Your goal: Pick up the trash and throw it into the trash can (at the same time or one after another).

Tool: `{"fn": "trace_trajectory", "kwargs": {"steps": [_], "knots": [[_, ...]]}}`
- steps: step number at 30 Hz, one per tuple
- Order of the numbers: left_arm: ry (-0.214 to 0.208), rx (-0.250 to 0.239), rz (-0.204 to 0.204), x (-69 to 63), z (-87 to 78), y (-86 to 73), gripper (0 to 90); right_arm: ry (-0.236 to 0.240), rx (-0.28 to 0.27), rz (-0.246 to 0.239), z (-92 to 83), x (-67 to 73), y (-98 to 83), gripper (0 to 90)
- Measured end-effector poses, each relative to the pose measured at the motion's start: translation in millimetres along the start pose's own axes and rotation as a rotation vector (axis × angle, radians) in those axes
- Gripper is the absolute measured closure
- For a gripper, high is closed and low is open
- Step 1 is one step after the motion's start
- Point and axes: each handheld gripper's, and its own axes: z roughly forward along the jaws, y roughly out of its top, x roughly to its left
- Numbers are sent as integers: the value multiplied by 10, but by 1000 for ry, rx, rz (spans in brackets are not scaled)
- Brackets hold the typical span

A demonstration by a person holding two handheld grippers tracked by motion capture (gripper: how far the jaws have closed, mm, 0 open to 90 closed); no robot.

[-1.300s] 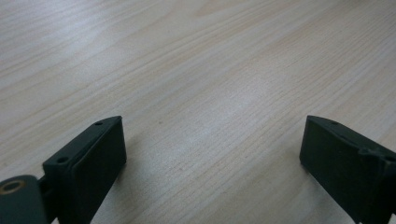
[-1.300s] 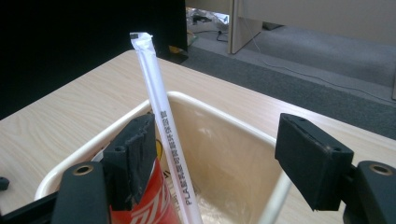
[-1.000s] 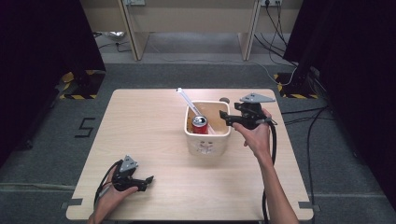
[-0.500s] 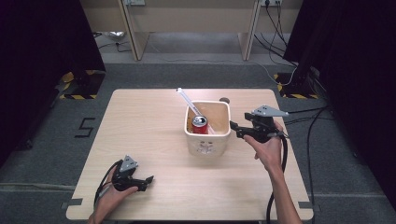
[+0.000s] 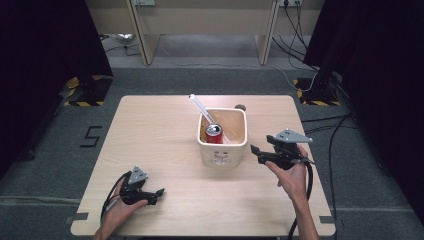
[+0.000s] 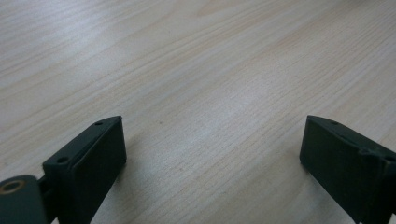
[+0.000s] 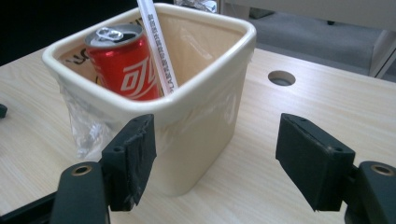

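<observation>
A cream square bin [image 5: 222, 156] with a clear plastic liner stands at the middle of the wooden table [image 5: 150, 135]. Inside it are an upright red soda can [image 5: 214, 133] and a long white tube [image 5: 202, 109] that leans out over the far rim. My right gripper [image 5: 256, 154] is open just right of the bin, pointing at it. In the right gripper view the bin [image 7: 201, 126], can [image 7: 123, 70] and tube [image 7: 156, 42] sit close ahead of the open right gripper [image 7: 215, 163]. My left gripper [image 5: 158, 196] rests open near the front left edge, over bare wood [image 6: 187, 70].
A round hole [image 5: 240, 106] in the tabletop lies just behind the bin. Cables run across the grey floor [image 5: 320, 120] to the right of the table. Desk legs stand beyond the far edge.
My right gripper has drawn back from the bin's far right rim toward the person, coming down beside the bin's right wall. The left gripper has stayed put.
</observation>
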Motion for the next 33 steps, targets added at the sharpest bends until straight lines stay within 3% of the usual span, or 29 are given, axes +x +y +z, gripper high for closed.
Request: {"fn": "trace_trajectory", "kwargs": {"steps": [12,22,33], "knots": [[0,-1,-1,-1,1,0,63,-13,9,-27,-75,84,-303,287],[1,-3,-1,-1,2,-1,63,-14,82,-14,-2,40,-668,279],[1,-2,-1,-1,2,-1,63,-28,181,2,96,-3,-945,248]]}}
